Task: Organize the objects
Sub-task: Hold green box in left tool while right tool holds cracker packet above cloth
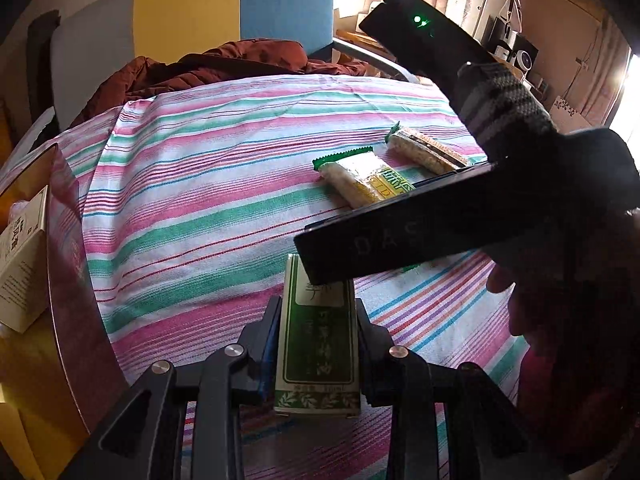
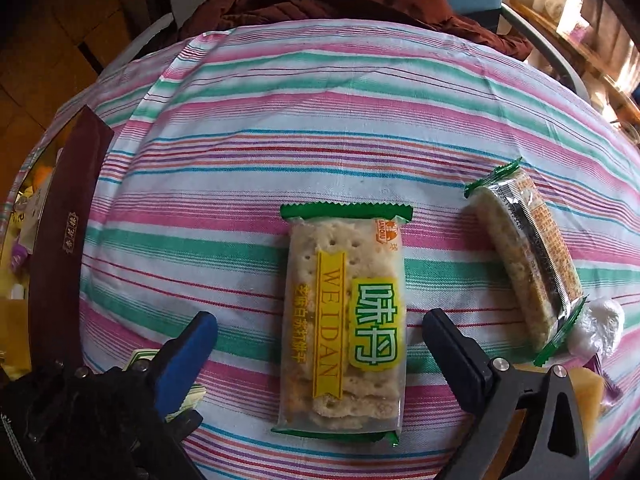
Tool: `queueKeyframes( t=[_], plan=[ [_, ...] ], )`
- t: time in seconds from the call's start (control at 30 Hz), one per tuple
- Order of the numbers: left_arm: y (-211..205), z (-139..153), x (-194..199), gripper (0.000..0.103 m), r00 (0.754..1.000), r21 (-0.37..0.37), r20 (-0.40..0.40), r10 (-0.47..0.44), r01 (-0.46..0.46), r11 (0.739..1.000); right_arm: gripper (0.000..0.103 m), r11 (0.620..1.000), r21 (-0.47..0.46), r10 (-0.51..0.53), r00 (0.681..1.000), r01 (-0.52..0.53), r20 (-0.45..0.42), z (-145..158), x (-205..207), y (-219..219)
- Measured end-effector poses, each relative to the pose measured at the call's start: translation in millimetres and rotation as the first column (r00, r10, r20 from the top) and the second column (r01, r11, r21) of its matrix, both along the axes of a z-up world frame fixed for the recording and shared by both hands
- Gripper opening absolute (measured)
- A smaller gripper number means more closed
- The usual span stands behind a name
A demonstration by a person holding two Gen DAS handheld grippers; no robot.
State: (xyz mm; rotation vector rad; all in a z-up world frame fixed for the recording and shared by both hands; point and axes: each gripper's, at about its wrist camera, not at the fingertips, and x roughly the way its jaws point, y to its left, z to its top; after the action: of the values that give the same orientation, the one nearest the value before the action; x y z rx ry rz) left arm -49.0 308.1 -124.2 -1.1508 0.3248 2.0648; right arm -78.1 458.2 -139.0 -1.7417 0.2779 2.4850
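Observation:
My left gripper [image 1: 318, 312] is shut on a green and white box [image 1: 318, 344], held just above the striped cloth [image 1: 192, 208]. My right gripper [image 2: 320, 328] is open, its fingers on either side of a Weidan cracker packet [image 2: 344, 320] that lies flat on the cloth [image 2: 320, 120]. The same packet shows in the left wrist view [image 1: 360, 178]. A second cracker packet [image 2: 528, 256] lies to its right, turned over, and it also shows in the left wrist view [image 1: 428, 150]. The right gripper's black body [image 1: 400, 240] crosses over the green box's far end.
A dark brown box [image 2: 60, 248] with a raised lid stands at the left table edge; a white carton [image 1: 20, 264] sits inside it. A white wrapped sweet [image 2: 600, 328] and a yellow block [image 2: 588, 392] lie at the right. A brown jacket [image 1: 224, 64] lies on the chair behind.

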Motion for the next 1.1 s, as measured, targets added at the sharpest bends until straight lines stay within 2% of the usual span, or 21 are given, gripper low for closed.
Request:
queueKeyframes(
  t=[0.07, 0.3, 0.63, 0.67, 0.7, 0.73, 0.77, 0.83, 1.0, 1.1],
  plan=[
    [0, 1, 2, 0.032, 1.000, 0.001, -0.001, -0.001, 0.001, 1.000, 0.103, 0.999, 0.030, 0.018, 1.000, -0.018, -0.004, -1, 2, -4],
    [-1, 1, 3, 0.032, 1.000, 0.006, -0.001, 0.003, -0.003, 1.000, 0.103, 0.998, 0.040, 0.047, 0.999, -0.048, 0.014, 1, 5, -3],
    [-3, 2, 6, 0.032, 1.000, 0.010, 0.002, 0.007, -0.007, 1.000, 0.101, 0.997, 0.064, 0.038, 0.999, -0.040, 0.032, 3, -1, -3],
    [-3, 2, 6, 0.032, 1.000, 0.010, 0.002, 0.007, -0.007, 1.000, 0.091, 0.997, 0.062, 0.034, 0.999, -0.035, 0.017, 6, 0, -1],
    [-3, 2, 6, 0.032, 1.000, 0.010, 0.002, 0.006, -0.006, 1.000, 0.076, 0.998, 0.056, 0.025, 1.000, -0.025, -0.001, 9, 1, 1],
    [-3, 2, 6, 0.032, 1.000, 0.010, 0.001, 0.007, -0.007, 1.000, 0.066, 0.999, 0.054, 0.009, 1.000, -0.008, -0.018, 13, 3, 5],
    [-3, 2, 6, 0.032, 1.000, 0.010, 0.001, 0.007, -0.007, 1.000, 0.047, 0.999, 0.050, -0.012, 0.999, 0.014, -0.030, 16, 4, 10],
    [-3, 2, 7, 0.032, 1.000, 0.009, -0.001, 0.008, -0.008, 1.000, 0.047, 0.999, 0.010, -0.042, 0.998, 0.043, -0.035, 17, 5, 20],
    [-2, 0, 6, 0.032, 1.000, 0.006, -0.012, 0.006, -0.006, 1.000, 0.047, 0.998, 0.070, -0.007, 1.000, 0.009, -0.029, 18, -4, 1],
    [-1, 0, 6, 0.032, 1.000, 0.004, -0.019, 0.003, -0.003, 1.000, 0.047, 0.998, 0.068, -0.009, 1.000, 0.010, -0.022, 16, -15, -6]
  ],
)
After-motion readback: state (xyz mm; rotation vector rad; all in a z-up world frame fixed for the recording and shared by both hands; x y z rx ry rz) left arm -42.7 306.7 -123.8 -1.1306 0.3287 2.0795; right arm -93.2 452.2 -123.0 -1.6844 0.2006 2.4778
